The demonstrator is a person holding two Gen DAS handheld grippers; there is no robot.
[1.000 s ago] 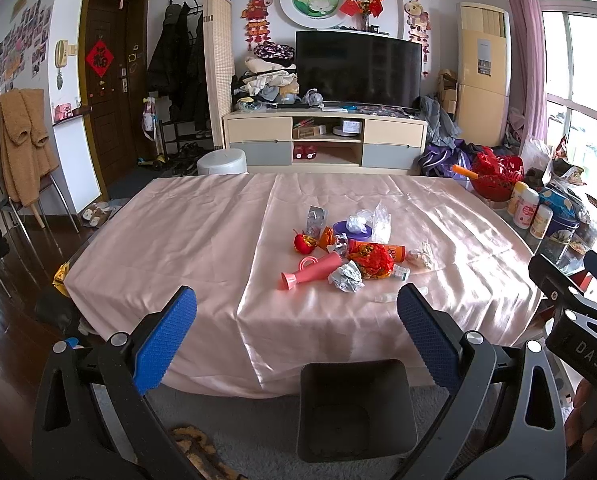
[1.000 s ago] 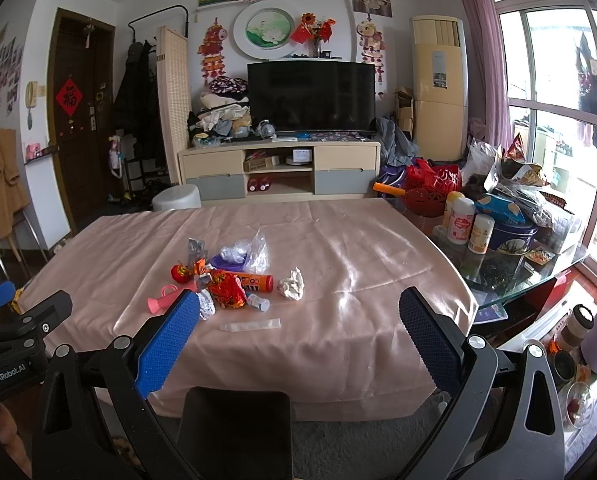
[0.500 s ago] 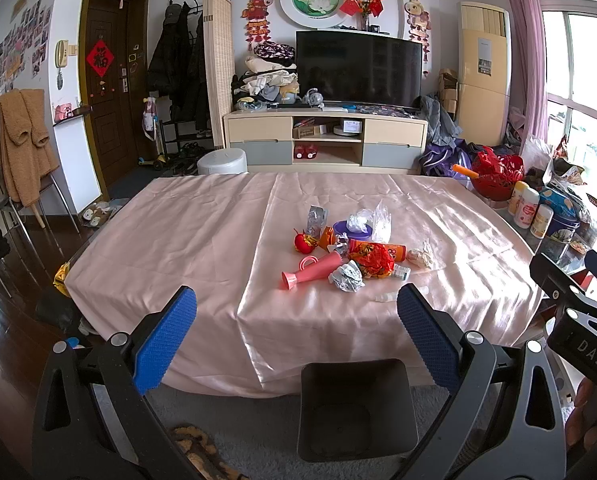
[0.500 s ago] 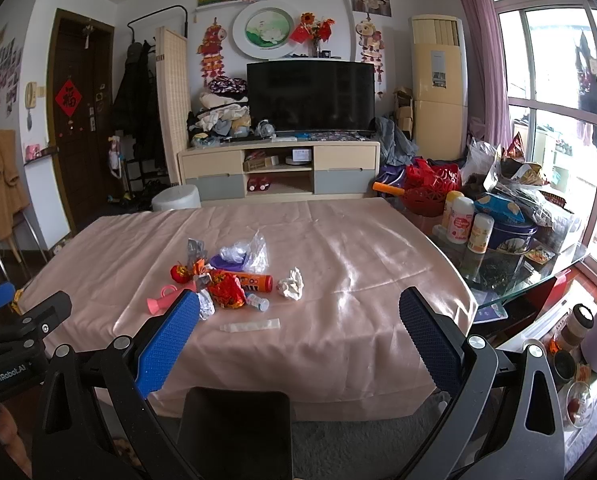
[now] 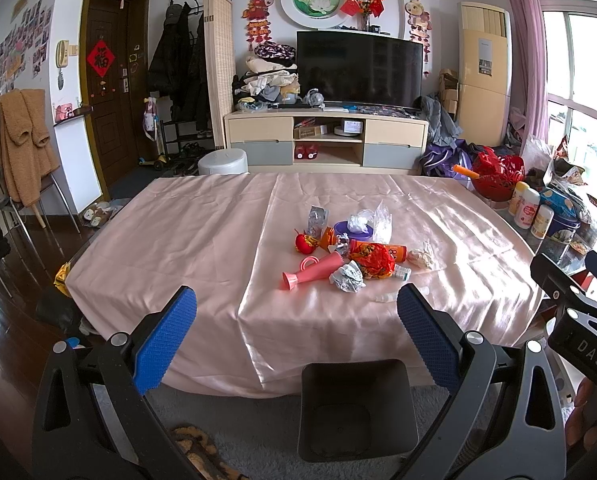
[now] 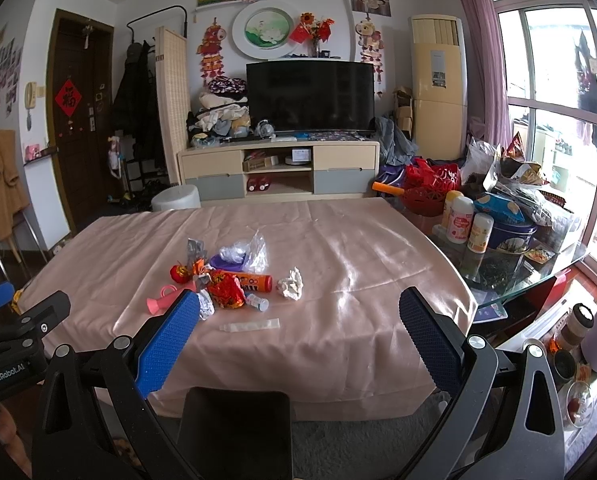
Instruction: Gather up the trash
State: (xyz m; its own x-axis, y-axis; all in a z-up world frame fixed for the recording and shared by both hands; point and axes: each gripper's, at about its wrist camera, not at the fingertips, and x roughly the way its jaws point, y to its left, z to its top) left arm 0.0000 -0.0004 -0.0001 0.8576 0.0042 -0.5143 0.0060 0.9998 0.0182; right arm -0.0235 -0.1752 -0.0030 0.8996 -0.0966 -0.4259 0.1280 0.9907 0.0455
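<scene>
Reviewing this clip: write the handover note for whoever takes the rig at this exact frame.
Left gripper: open, empty, short of the table.
Right gripper: open, empty, likewise.
Trash pile sits mid-table on the pink cloth; a crumpled tissue and a clear strip lie apart from it.
Black bin stands on the floor at the near table edge.
Done: nothing visibly binned.
Left: everything.

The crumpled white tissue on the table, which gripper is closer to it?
Probably the right. The crumpled white tissue lies ahead of the right gripper, slightly left of its centre. From the left gripper, it sits farther off to the right, beyond the trash pile.
</scene>
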